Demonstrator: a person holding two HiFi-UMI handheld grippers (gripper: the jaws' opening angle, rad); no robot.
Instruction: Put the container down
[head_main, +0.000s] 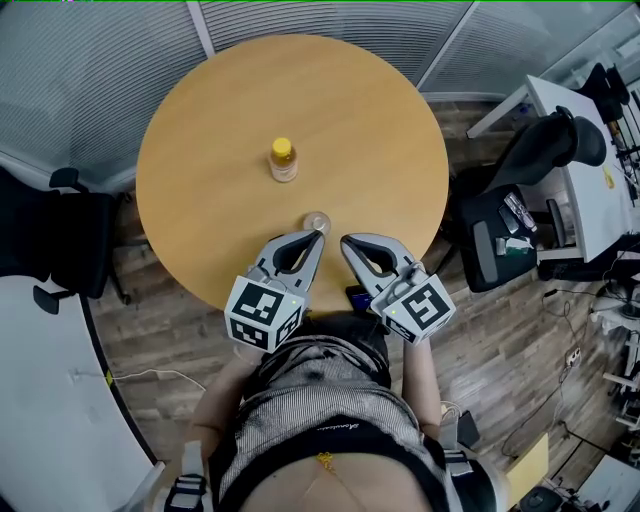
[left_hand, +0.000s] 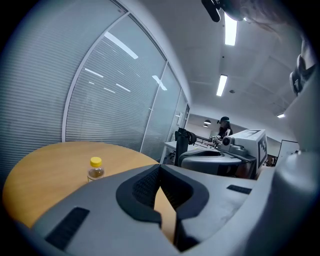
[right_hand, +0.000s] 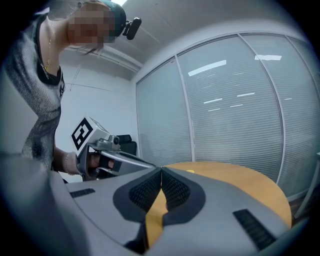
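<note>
Claws pressed together on both sides: left claw with ribbed pads meeting and nothing between them, right claw likewise closed on empty air. Hover side by side over the table rim at about six o'clock, tips aimed toward twelve, near each other but apart.

As for the container: small clear bottle with a yellow cap and brownish contents. Stands upright near the middle of the round top, a shade toward eleven o'clock, well apart from both claws and held by neither. Judged from that, looks set down, with the task's step done or nearly so.

Handling, as a judgement only: probably light, being small and only partly full. Smooth, rounded wall, so likely to slip or twist under a loose pinch. Impossible to tell thin plastic from glass here, so best treated as breakable and squeezed gently. Narrow foot under a taller body, hence easy to topple with a sideways nudge. Best taken across the body, midway between base and shoulder, where the ribbed pads get the most wall. Better not by the cap, which offers little to bear on.

Also on the top, at six o'clock just ahead of the left claw's tip: small clear round thing, too small to identify.
</note>
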